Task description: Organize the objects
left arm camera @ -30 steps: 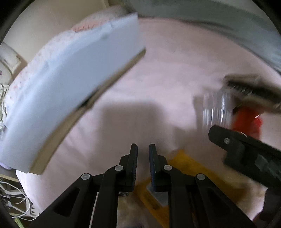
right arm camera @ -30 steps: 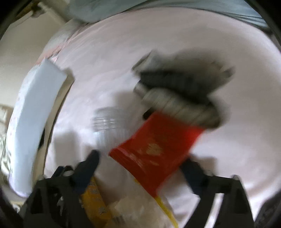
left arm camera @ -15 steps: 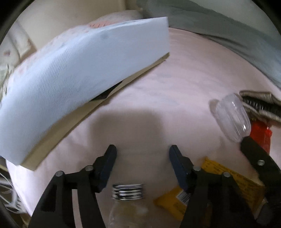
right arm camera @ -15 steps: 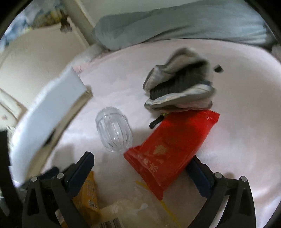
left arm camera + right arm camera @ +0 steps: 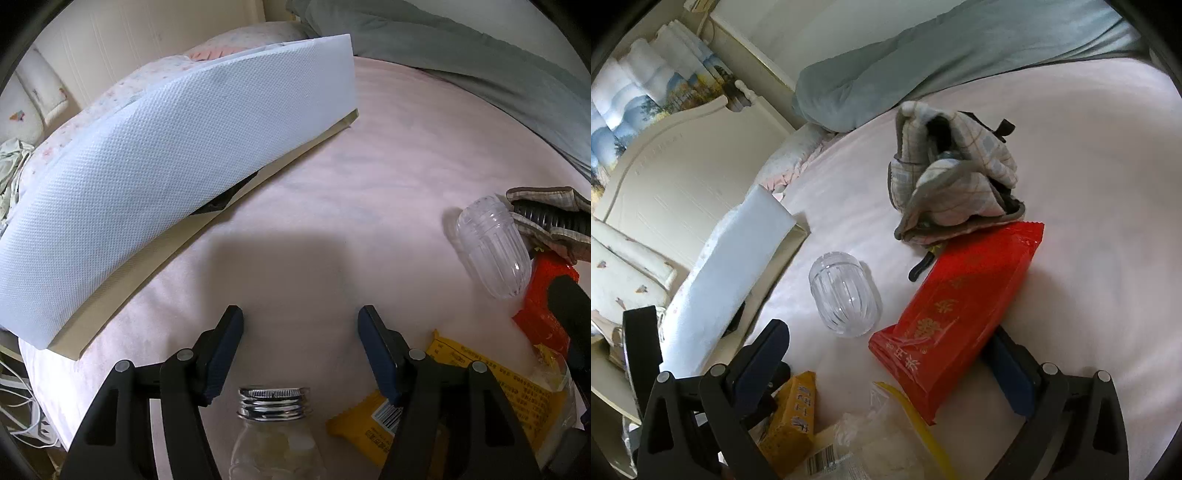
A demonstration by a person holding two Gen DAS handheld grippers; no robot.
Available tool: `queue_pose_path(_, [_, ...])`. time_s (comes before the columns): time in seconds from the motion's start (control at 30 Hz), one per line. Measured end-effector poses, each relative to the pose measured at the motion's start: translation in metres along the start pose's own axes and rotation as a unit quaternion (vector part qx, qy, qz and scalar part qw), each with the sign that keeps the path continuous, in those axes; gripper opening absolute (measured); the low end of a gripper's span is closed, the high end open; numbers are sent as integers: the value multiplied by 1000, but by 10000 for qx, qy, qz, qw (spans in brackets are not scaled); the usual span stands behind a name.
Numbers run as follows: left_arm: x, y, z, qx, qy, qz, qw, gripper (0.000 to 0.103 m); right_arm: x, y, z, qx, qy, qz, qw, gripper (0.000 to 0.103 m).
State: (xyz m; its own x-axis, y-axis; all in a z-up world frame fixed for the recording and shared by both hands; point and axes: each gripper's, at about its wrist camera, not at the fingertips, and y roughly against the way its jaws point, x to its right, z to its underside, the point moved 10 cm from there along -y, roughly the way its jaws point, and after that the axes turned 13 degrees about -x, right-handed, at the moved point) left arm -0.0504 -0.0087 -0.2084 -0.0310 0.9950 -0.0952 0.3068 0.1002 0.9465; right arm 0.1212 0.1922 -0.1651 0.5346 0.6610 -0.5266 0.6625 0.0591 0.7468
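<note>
My left gripper (image 5: 299, 317) hangs over the pink bed sheet (image 5: 369, 166), its jaws opening with nothing between the pads. Just below them, nearer the camera, a clear bottle with a silver cap (image 5: 274, 402) stands free. My right gripper (image 5: 886, 332) is open wide, and the near end of a red packet (image 5: 960, 306) lies between its fingers without being squeezed. A clear ribbed jar (image 5: 844, 295) lies on its side left of the packet. Behind both lies a crumpled checked cloth (image 5: 953, 177). A yellow packet (image 5: 480, 387) and a clear plastic bag (image 5: 882, 435) lie near both grippers.
A long white embossed sheet on a beige board (image 5: 166, 166) lies along the left side of the bed. A grey-blue duvet (image 5: 923, 66) is bunched at the far edge. A cream headboard (image 5: 683, 177) and pillows stand to the left. Cables (image 5: 22, 406) hang below the bed's left edge.
The left jaws went from shut to wide open, and the capped bottle now shows just below them. The right view has swung upward across the bed and is no longer blurred.
</note>
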Motion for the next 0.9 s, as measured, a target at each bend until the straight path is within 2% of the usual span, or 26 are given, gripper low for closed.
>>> queue_pose_path(0.6, [-3,1,-1,-14,-25,-9,10000,66,-2,-6,1,-91,109,-39,9999,103])
queue_pose_path(0.9, [-14,4,3,-54,37,-10,10000,75,-3,-8,0,-124,150,-59,9998,103])
